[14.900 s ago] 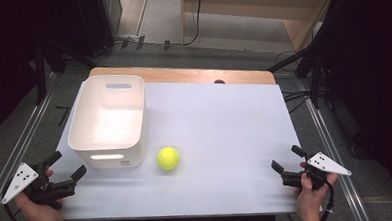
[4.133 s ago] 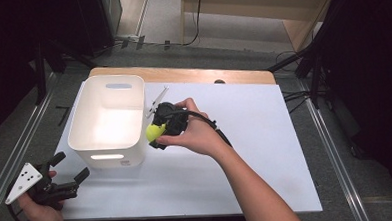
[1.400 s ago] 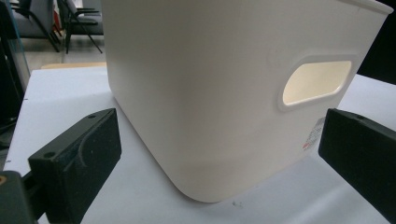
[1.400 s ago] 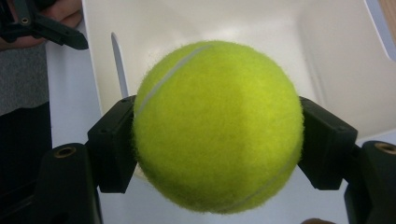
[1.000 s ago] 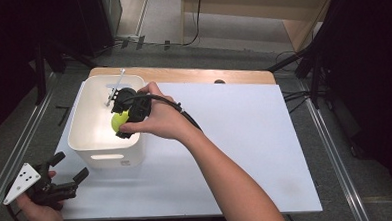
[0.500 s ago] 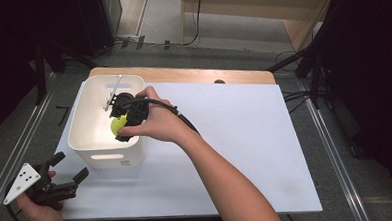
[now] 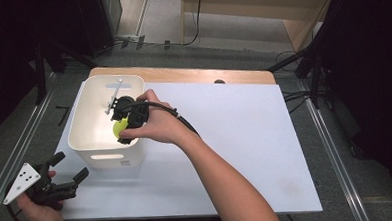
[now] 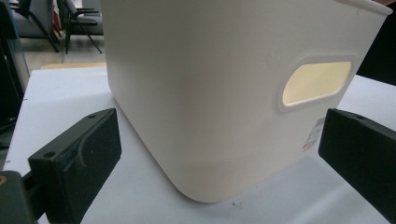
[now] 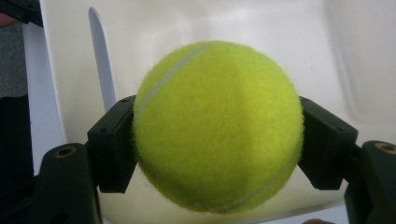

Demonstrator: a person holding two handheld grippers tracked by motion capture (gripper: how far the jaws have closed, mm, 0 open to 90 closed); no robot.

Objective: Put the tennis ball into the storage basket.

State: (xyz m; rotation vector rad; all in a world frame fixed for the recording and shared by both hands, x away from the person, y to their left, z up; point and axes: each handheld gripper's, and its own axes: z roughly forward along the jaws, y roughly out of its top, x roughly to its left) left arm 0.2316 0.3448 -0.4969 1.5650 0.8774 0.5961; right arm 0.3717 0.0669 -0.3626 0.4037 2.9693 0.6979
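Tennis ball [image 7: 119, 128], yellow-green and fuzzy, is pinched between the two black jaws of the right gripper [image 7: 122, 124], which press on its opposite sides in the right gripper view. It hangs inside the white plastic bin [image 7: 79, 126], below the rim and toward the bin's near right corner, with the pale inner walls behind it; whether it touches the bin's floor cannot be told.

Taken from the left of the high view, with the bin as the marker: the left gripper [image 7: 66, 172] sits off the bin's near left corner, low by the table's front edge, held in the person's left hand [image 7: 41, 217]. Its jaws stand wide apart with nothing between them, and they point at the bin's near wall; in the left gripper view that wall and its oval handle slot [image 8: 316, 82] fill the space between the two pads without touching either.

Next comes the bin itself, standing on the white tabletop [image 7: 245, 138] near its left edge. The person's right hand [image 7: 157, 123] reaches over the bin's right rim, carrying the right gripper down into it, and the forearm [image 7: 227, 184] runs back from there across the tabletop toward the near edge. A black cable [image 7: 182, 120] trails from the gripper over the wrist, just right of the bin.
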